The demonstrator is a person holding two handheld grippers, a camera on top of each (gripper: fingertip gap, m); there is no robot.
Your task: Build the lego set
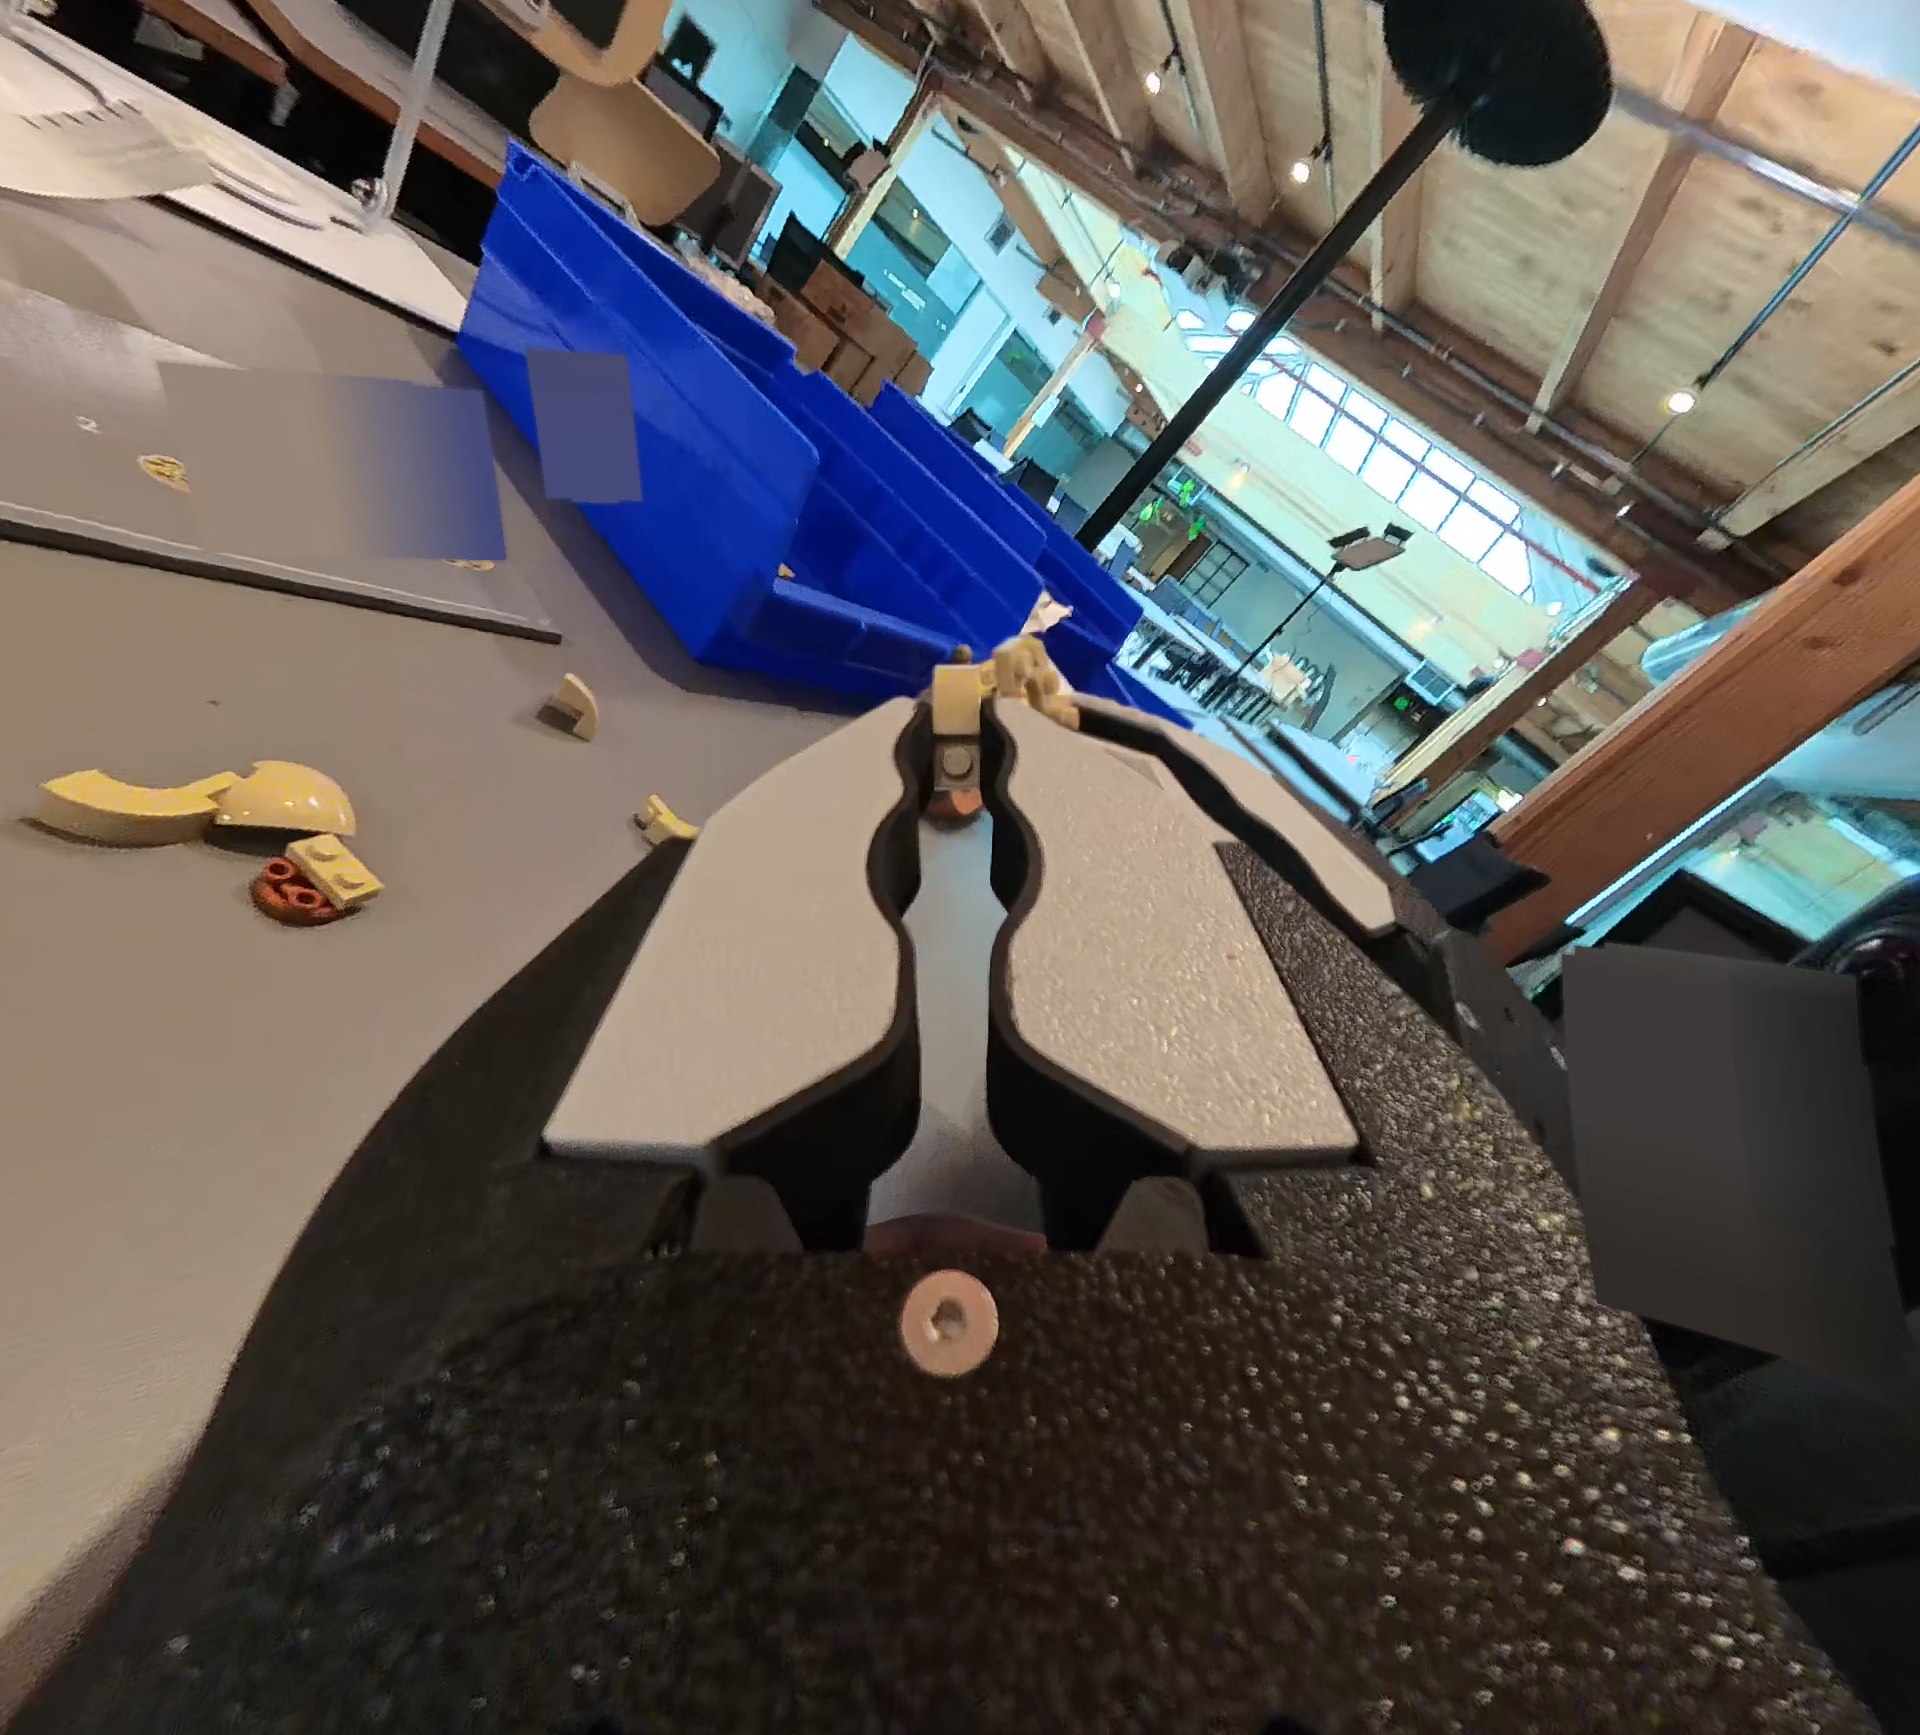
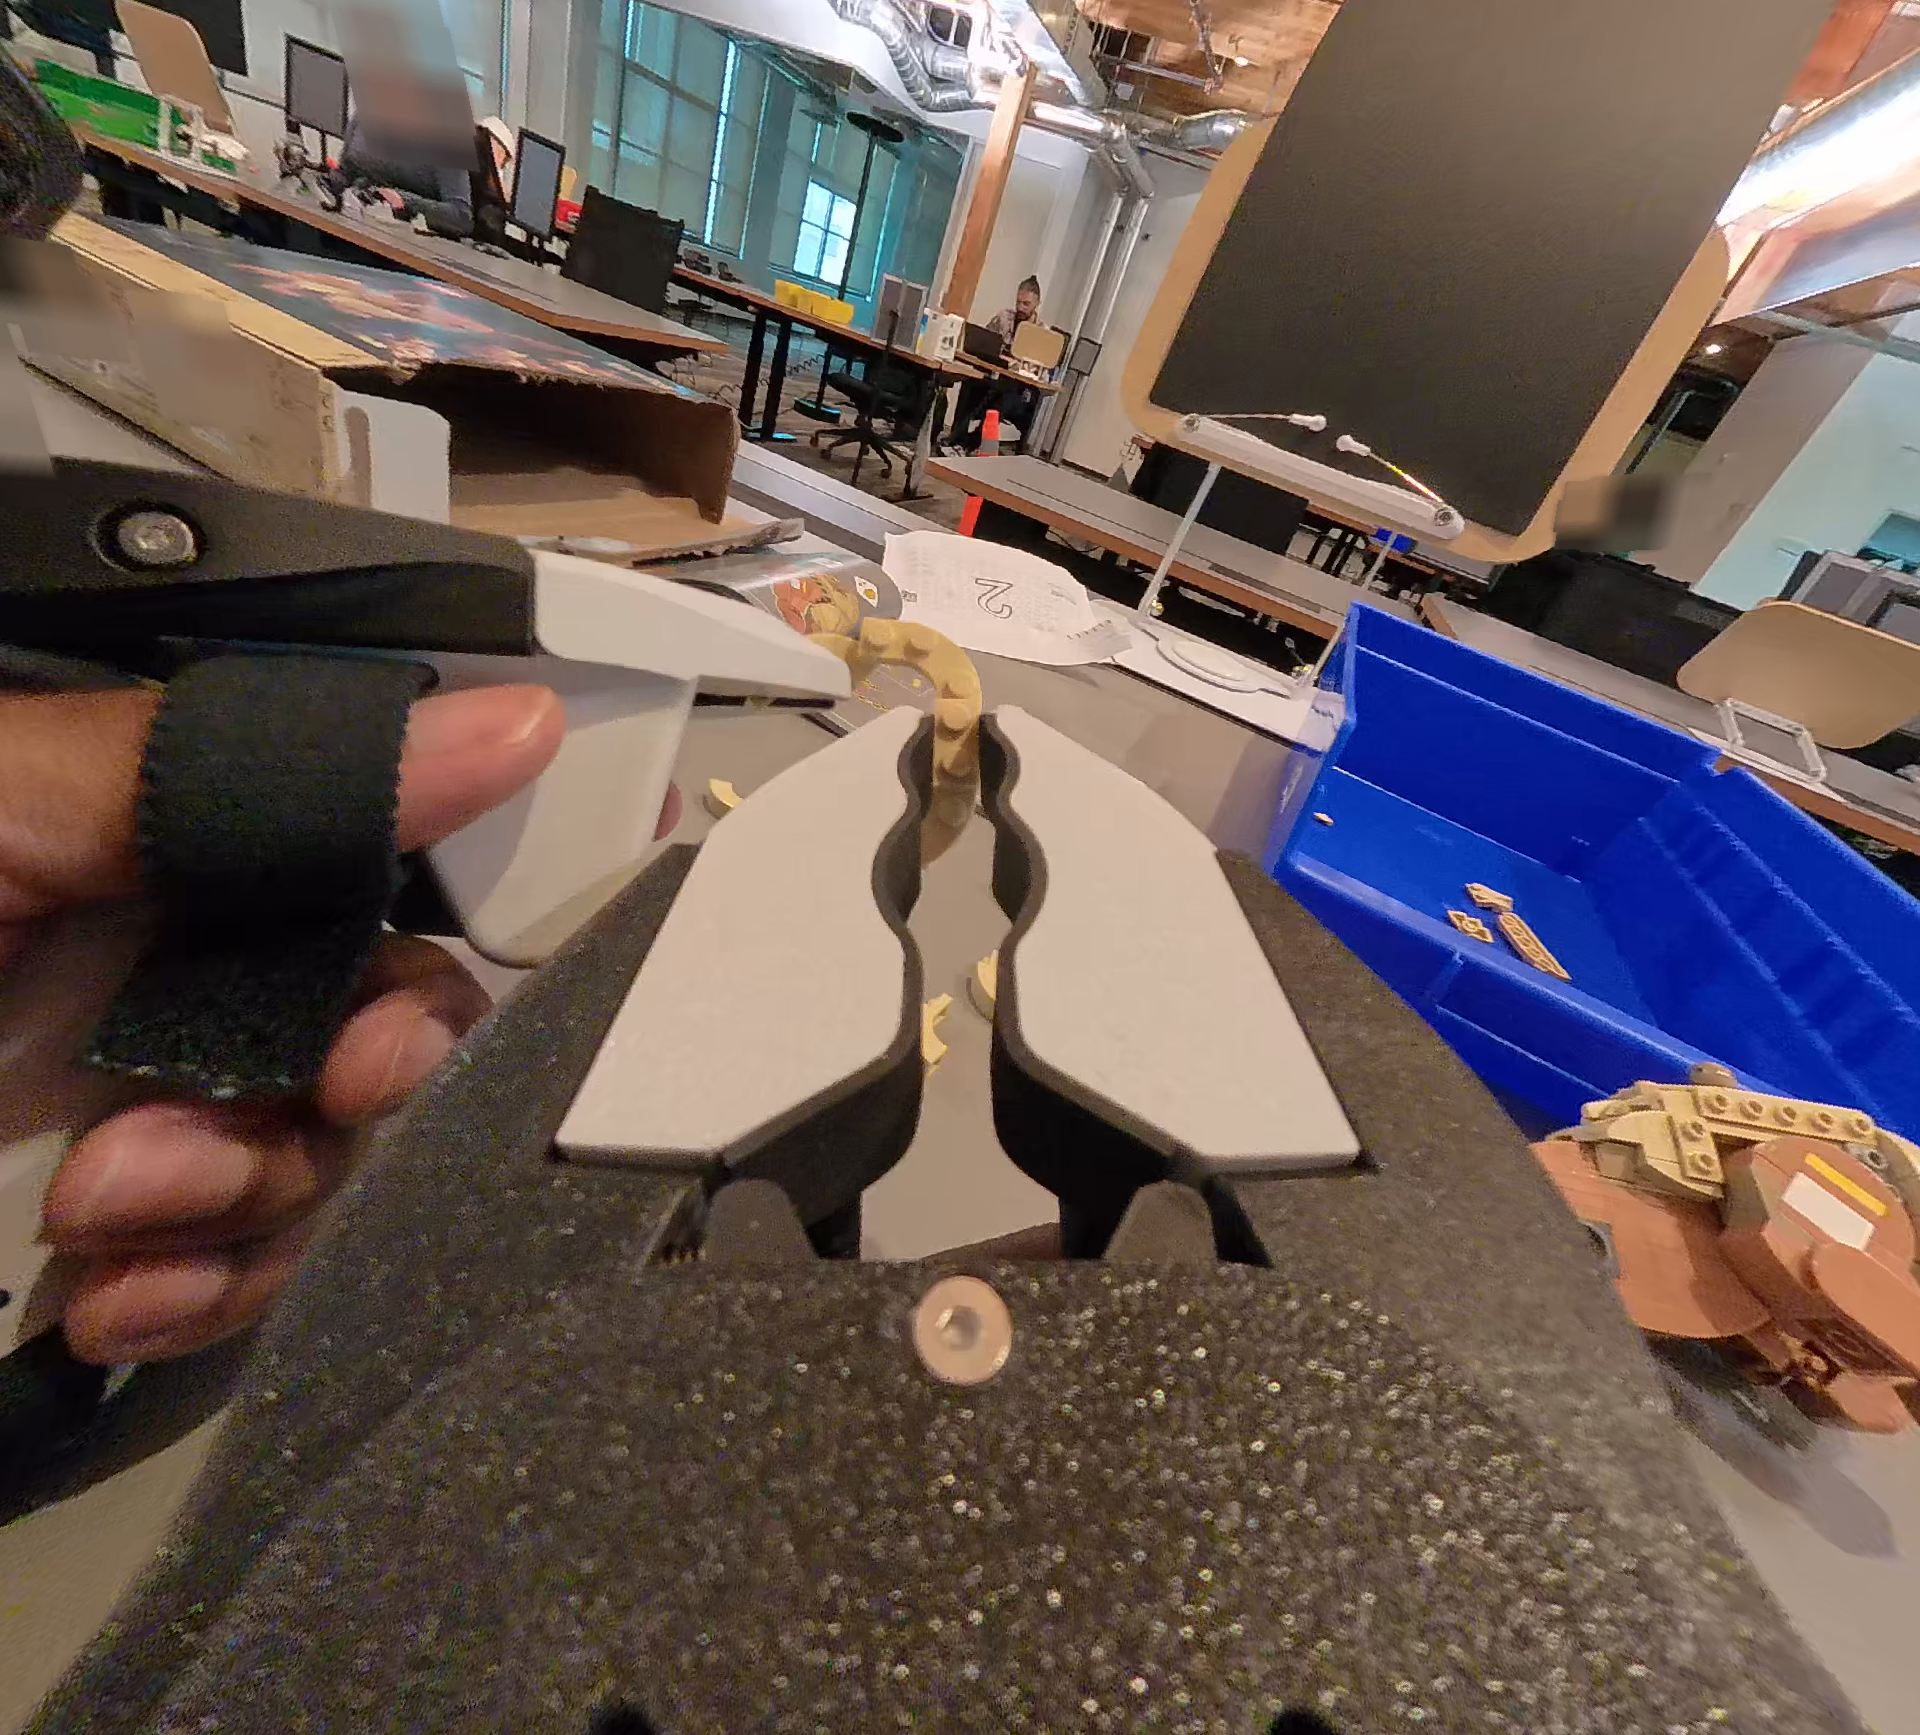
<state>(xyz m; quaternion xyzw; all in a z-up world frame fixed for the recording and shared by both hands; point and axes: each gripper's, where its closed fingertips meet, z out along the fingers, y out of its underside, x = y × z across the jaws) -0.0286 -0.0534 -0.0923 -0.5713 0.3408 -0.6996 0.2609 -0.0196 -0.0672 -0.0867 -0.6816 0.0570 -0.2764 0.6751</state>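
Much of each wrist view is taken up by the gripper's own black speckled body, which hides the table right under it.

The left gripper (image 1: 958, 729) is closed to a narrow slit on a small tan toy brick piece (image 1: 954, 698) with a grey studded part just behind it; a brownish bit deeper in the slit is too dark to identify. Beyond that piece a second tan studded bit (image 1: 1029, 672) shows, partly hidden by the other gripper's grey finger, and how the two join cannot be told.

The right gripper (image 2: 954, 750) is likewise nearly closed, its pads against the sides of a curved tan studded brick arch (image 2: 951, 719) that stands up between them. The arch's far end meets the left gripper's tip, where the contact is hidden. A hand (image 2: 208, 906) in a black strap holds that gripper, cut off at the frame edge.

Loose tan curved bricks (image 1: 197, 802) and a reddish-brown round piece (image 1: 291, 896) lie on the grey table top (image 1: 312, 1062). Blue plastic bins (image 1: 644, 438) stand at the back, one holding a few small tan parts. A brown and tan brick model (image 2: 1745, 1228) is cut off at the right edge. An open cardboard box (image 2: 416, 428), printed sheets and a black board on a stand sit behind, in an open workshop hall with wooden ceiling beams, desks and large windows.
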